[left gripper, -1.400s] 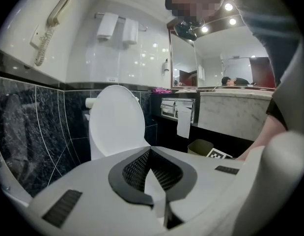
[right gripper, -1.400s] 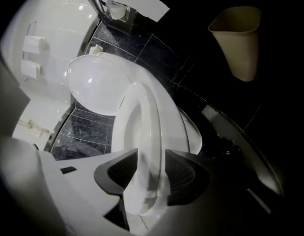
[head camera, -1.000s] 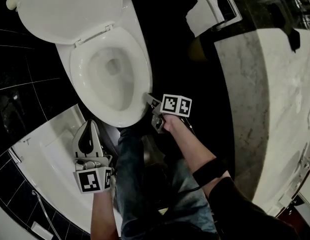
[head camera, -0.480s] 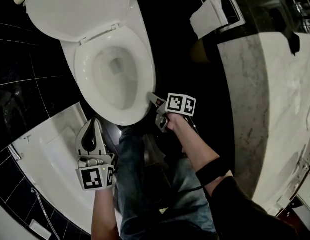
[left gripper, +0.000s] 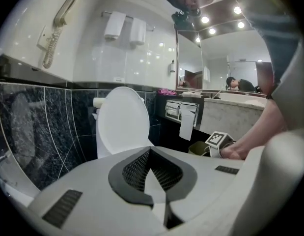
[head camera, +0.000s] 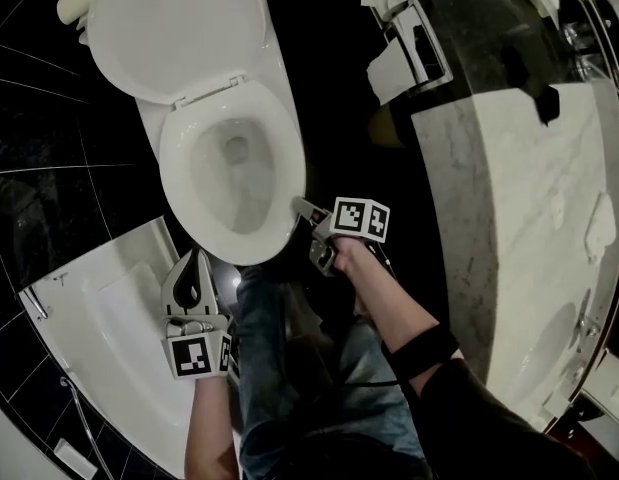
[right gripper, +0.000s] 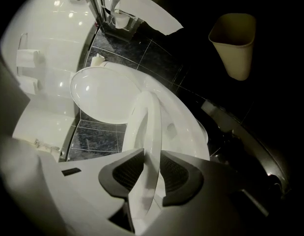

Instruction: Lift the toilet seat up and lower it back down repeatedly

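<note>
Right gripper (head camera: 301,206) has come up, jaws just closing tighter on the toilet seat (right gripper: 149,127) at its front rim, lifted off the bowl (right gripper: 183,122); hinge straight ahead by the upright lid (head camera: 179,28); left gripper (head camera: 197,258) pressed together, empty, farther off

Overhead and low views of toilet (head camera: 282,153)

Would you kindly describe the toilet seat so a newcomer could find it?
Start at the white toilet by the dark tiles. The toilet seat is the ring over its bowl; unlike the solid lid standing upright behind it, it is open in the middle.
</note>
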A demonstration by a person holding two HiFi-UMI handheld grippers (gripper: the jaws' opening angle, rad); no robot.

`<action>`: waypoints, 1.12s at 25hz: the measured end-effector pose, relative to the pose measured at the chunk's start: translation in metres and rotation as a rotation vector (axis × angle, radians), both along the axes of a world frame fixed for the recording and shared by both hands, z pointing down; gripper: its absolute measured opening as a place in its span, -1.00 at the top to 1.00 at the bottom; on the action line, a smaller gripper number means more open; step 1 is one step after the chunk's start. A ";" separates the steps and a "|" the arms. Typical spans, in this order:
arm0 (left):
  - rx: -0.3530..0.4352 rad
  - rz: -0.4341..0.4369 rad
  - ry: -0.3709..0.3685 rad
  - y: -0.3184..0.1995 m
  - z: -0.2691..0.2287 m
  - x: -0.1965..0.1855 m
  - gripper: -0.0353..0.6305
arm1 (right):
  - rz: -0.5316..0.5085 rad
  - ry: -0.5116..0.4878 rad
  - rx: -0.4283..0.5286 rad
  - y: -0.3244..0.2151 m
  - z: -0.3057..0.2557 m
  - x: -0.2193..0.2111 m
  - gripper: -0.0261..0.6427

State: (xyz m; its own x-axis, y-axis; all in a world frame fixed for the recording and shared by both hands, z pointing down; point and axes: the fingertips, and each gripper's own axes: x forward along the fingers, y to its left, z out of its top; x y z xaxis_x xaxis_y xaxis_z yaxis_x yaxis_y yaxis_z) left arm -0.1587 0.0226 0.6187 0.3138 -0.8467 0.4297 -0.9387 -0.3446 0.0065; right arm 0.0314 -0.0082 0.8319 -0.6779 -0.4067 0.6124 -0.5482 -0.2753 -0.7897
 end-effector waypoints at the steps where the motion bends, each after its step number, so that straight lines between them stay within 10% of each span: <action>1: -0.008 0.000 -0.005 0.003 -0.003 -0.001 0.94 | 0.000 0.002 -0.006 -0.002 -0.008 0.000 0.56; 15: -0.447 -0.085 -0.015 0.088 0.149 -0.035 0.94 | 0.006 0.029 -0.063 -0.018 -0.049 0.000 0.54; 28: -0.433 -0.040 0.055 0.039 0.158 0.010 0.94 | 0.028 0.023 -0.048 -0.023 -0.058 -0.003 0.51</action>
State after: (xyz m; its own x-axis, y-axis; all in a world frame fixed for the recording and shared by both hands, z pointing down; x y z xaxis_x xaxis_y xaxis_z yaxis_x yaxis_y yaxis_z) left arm -0.1486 0.0616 0.7762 0.3169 -0.6037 0.7315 -0.9454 -0.2624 0.1931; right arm 0.0284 -0.0307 0.7739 -0.6525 -0.3949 0.6468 -0.5575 -0.3278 -0.7627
